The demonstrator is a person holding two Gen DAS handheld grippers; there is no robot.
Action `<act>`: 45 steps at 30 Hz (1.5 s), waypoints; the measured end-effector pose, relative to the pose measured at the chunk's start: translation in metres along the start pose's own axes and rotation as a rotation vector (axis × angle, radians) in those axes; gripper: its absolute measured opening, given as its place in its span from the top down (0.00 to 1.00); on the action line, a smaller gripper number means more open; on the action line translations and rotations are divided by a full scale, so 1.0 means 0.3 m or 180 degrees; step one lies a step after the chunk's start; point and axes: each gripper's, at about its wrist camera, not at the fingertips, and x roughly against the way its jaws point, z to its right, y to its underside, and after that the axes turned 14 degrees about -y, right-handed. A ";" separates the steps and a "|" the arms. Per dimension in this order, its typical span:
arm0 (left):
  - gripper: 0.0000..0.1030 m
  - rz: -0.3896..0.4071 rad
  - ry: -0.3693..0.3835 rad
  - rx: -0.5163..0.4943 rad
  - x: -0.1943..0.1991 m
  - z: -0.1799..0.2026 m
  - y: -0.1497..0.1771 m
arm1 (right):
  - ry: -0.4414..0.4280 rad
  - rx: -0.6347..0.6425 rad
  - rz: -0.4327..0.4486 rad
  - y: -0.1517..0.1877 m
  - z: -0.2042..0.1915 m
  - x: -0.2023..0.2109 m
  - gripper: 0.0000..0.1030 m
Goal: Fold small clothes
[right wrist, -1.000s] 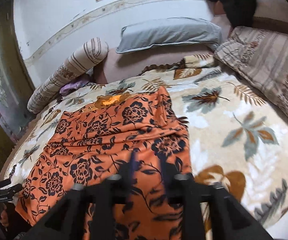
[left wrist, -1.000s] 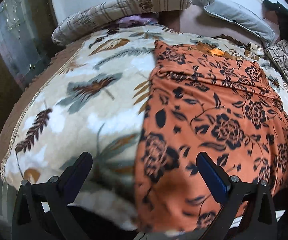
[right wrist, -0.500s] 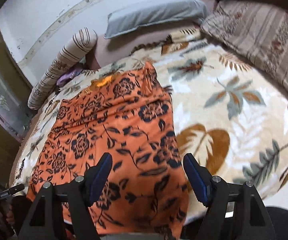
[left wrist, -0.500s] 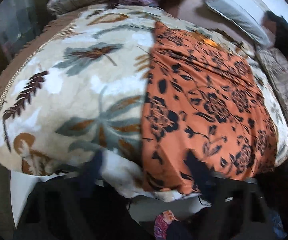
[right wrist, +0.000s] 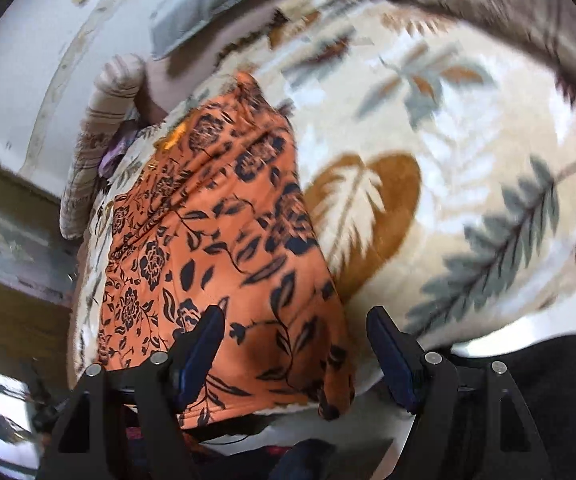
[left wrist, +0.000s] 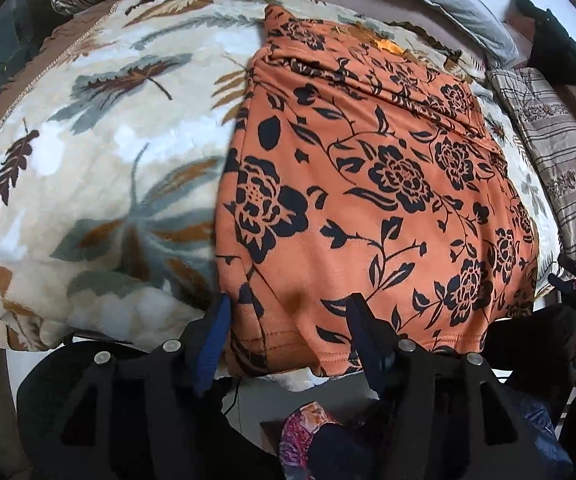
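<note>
In the left wrist view, the orange floral garment (left wrist: pixel 367 184) lay spread flat on the leaf-print blanket (left wrist: pixel 88 152), its hem hanging over the near edge of the bed; no fold showed in it, so the folding looked barely started, with every fold still to make. The left gripper (left wrist: pixel 288 316) straddled the garment's near left corner, jaws parted with the cloth between them and no pinch visible. A second before, those jaws stood much wider and the camera looked further up the bed; they had just been closing around the hem. In the right wrist view, blurred by motion, the right gripper (right wrist: pixel 295 340) hung over the near right corner of the garment (right wrist: pixel 224 240), jaws apart, one finger over the cloth and the other beyond its edge above the blanket (right wrist: pixel 467 152). Earlier its fingers appeared nearly together over the garment's middle; the view had since tipped and rolled towards the bed edge.
</note>
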 end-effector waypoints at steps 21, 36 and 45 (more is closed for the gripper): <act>0.91 0.0037 0.0166 -0.0197 0.009 -0.019 -0.001 | -0.0057 0.0252 -0.0513 0.082 -0.060 -0.104 0.92; 0.92 0.0765 0.0740 0.0004 0.263 -0.116 -0.441 | -0.0911 0.0638 0.0225 -0.329 -0.373 0.024 0.92; 0.92 0.0678 0.0552 0.0213 0.071 -0.091 -0.908 | -0.0745 0.0444 0.0609 -0.810 -0.410 -0.196 0.92</act>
